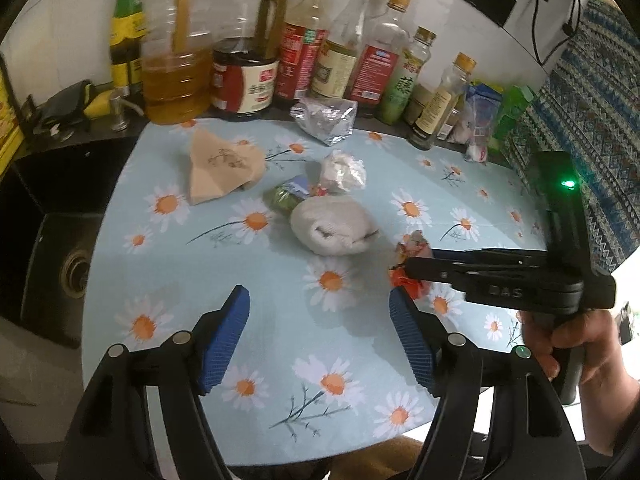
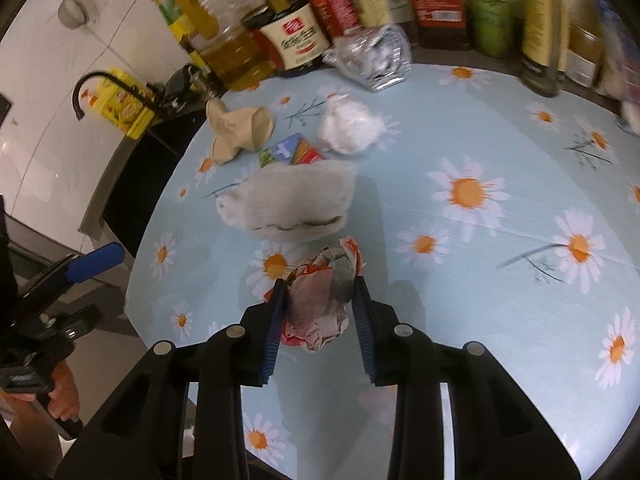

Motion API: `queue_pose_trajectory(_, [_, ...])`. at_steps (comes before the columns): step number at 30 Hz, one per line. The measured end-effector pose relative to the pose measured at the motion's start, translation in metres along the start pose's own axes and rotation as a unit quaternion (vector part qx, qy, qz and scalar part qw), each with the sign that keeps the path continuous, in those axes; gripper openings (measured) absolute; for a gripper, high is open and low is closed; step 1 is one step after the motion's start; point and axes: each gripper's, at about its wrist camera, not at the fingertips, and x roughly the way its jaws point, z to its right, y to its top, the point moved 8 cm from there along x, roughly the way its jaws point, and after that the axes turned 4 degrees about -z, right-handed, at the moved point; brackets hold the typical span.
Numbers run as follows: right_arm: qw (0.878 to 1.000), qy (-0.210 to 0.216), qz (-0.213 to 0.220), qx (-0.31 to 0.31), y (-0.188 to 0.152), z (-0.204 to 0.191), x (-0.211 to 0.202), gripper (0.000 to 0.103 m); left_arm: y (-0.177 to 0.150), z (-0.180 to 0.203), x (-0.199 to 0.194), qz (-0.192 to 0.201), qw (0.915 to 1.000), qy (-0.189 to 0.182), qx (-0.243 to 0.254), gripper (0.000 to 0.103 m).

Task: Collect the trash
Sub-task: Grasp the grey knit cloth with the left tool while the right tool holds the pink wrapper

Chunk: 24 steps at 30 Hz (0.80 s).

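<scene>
Crumpled wrapper [image 2: 320, 300] — a shapeless wad, no long axis.

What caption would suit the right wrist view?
Right gripper shut on crumpled wrapper above the daisy tablecloth, rolled white cloth just beyond.

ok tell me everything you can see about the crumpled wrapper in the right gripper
The wrapper is a crushed ball of thin paper or foil, pinkish-white with red-orange and grey patches. It sits between the blue fingers of the right gripper, which press it from both sides. It hangs low over, or on, the daisy tablecloth; contact can't be told. It is just in front of the rolled white cloth, without touching it. In the left wrist view it pokes out beside the right gripper's tip.
</scene>
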Motion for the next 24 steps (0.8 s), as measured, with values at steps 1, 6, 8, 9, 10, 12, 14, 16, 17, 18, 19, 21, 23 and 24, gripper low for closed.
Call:
queue_pose_trajectory(1, [1.0,0.003,0.003,0.006,-0.001,0.003,-0.004,0.034,0.003,0.003,0.004,-0.002,1.0,-0.003,0.005,0.07])
queue_pose_trajectory(6, [0.999,-0.005,0.016,0.04,-0.009,0.027,-0.026,0.035,0.018,0.015,0.022,-0.012,0.9995,-0.008,0.03,0.074])
queue_pose_trajectory(8, [0.999,-0.008,0.02,0.049,-0.012,0.036,-0.032,0.035,0.025,0.018,0.032,-0.018,0.9993,-0.011,0.032,0.077])
queue_pose_trajectory(9, [0.998,-0.009,0.021,0.054,-0.014,0.04,-0.035,0.035,0.028,0.02,0.036,-0.021,0.9992,-0.011,0.033,0.077])
queue_pose_trajectory(10, [0.998,-0.01,0.023,0.059,-0.016,0.045,-0.038,0.035,0.031,0.021,0.04,-0.023,0.999,-0.009,0.036,0.077])
queue_pose_trajectory(12, [0.997,-0.011,0.026,0.067,-0.018,0.051,-0.041,0.035,0.036,0.023,0.051,-0.028,0.9988,-0.001,0.041,0.077])
queue_pose_trajectory(14, [0.997,-0.013,0.028,0.074,-0.019,0.058,-0.044,0.035,0.041,0.024,0.06,-0.033,0.9986,0.001,0.04,0.077])
queue_pose_trajectory(16, [0.996,-0.012,0.029,0.08,-0.02,0.063,-0.046,0.035,0.046,0.023,0.068,-0.036,0.9986,0.005,0.039,0.077])
queue_pose_trajectory(17, [0.996,-0.011,0.03,0.083,-0.02,0.066,-0.047,0.035,0.048,0.023,0.073,-0.038,0.9985,0.008,0.038,0.077])
queue_pose_trajectory(18, [0.996,-0.011,0.031,0.085,-0.021,0.068,-0.047,0.035,0.05,0.022,0.077,-0.041,0.9984,0.012,0.036,0.077])
queue_pose_trajectory(19, [0.996,-0.011,0.031,0.087,-0.021,0.071,-0.048,0.035,0.053,0.021,0.082,-0.044,0.9983,0.014,0.035,0.077])
queue_pose_trajectory(21, [0.995,-0.011,0.031,0.091,-0.022,0.074,-0.047,0.035,0.056,0.019,0.088,-0.048,0.9981,0.021,0.033,0.077])
queue_pose_trajectory(23, [0.995,-0.01,0.03,0.094,-0.022,0.078,-0.047,0.035,0.058,0.016,0.096,-0.053,0.9978,0.028,0.029,0.077])
queue_pose_trajectory(24, [0.995,-0.01,0.029,0.096,-0.022,0.08,-0.046,0.035,0.06,0.015,0.1,-0.054,0.9974,0.036,0.03,0.076])
